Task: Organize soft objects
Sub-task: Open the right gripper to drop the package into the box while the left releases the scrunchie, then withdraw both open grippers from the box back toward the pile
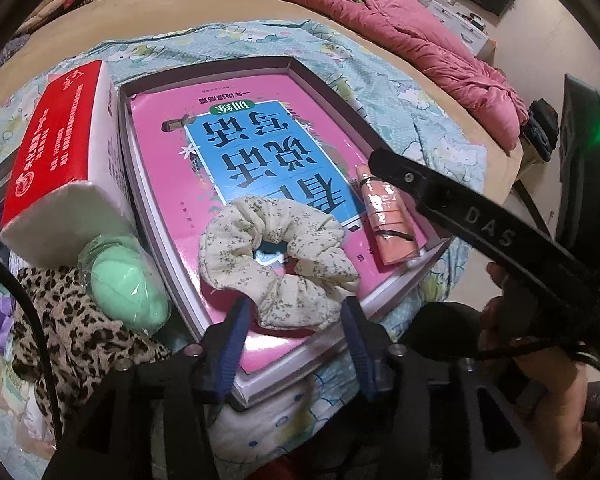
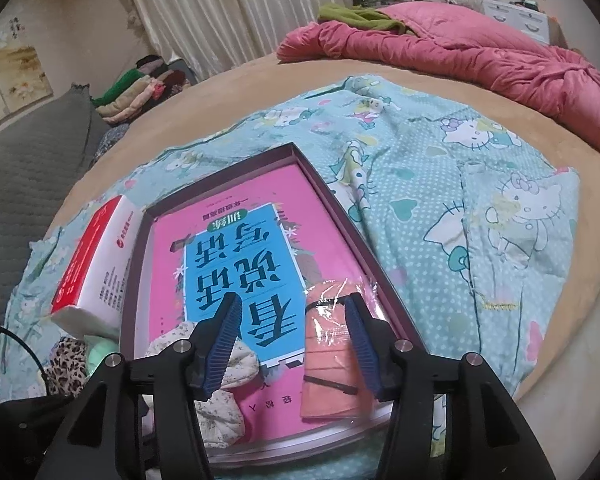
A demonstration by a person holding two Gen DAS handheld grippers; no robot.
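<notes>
Hovering both tools parted and empty, left tool [image 1: 296,316] over scrunchie [image 1: 278,264], right tool [image 2: 292,332] beside pink packet [image 2: 332,356]; I risk snagging either.

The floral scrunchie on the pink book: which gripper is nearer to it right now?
Left. The left gripper sits open right at the scrunchie, a finger on each side of its near edge. The right gripper is open beside it, over the wrapped peach item.
</notes>
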